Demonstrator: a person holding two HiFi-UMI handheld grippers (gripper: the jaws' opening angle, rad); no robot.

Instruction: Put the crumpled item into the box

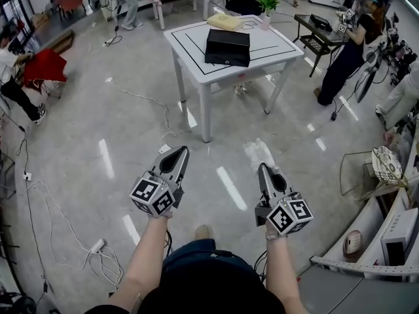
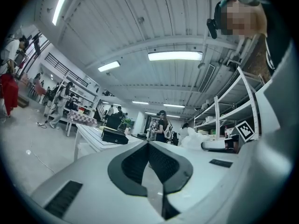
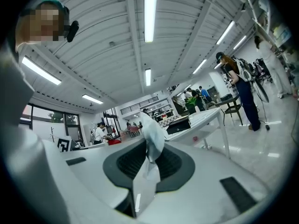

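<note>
Head view: my left gripper and right gripper point across the floor towards a table bearing the box, well apart from both. Left gripper view: jaws together at the tips, nothing between. Right gripper view: jaws narrow, pinching the crumpled item.

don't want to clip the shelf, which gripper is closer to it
Right. The right gripper, shut on the crumpled item, is on the shelf's side, with bare floor between them. The left gripper, shut and empty, is farther away, beyond the right one.
</note>
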